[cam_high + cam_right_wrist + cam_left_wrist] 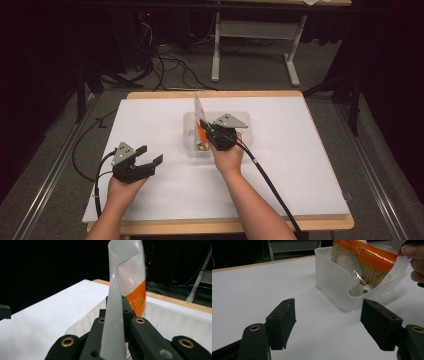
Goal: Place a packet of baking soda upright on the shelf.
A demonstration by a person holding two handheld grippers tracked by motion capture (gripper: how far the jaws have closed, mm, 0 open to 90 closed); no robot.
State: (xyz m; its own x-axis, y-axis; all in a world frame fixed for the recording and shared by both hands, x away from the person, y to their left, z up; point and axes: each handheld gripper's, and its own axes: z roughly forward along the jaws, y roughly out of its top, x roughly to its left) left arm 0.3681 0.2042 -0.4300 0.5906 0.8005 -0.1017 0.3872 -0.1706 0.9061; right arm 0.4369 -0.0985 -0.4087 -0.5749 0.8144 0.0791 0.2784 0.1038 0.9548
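The right gripper [206, 131] pinched an orange-banded packet [200, 120] standing in the clear tub [243, 122]; the left gripper [149, 156], well left of the tub, sat spread, holding nothing.

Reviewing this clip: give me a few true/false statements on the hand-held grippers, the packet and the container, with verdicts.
1. The right hand-held gripper is clamped on the orange-and-white packet. True.
2. The left hand-held gripper holds the packet too. False: its jaws are open with nothing between them, apart from the container.
3. The packet's lower end sits inside the translucent plastic container. True.
4. The container lies tipped on its side. False: it stands upright on the white table top.
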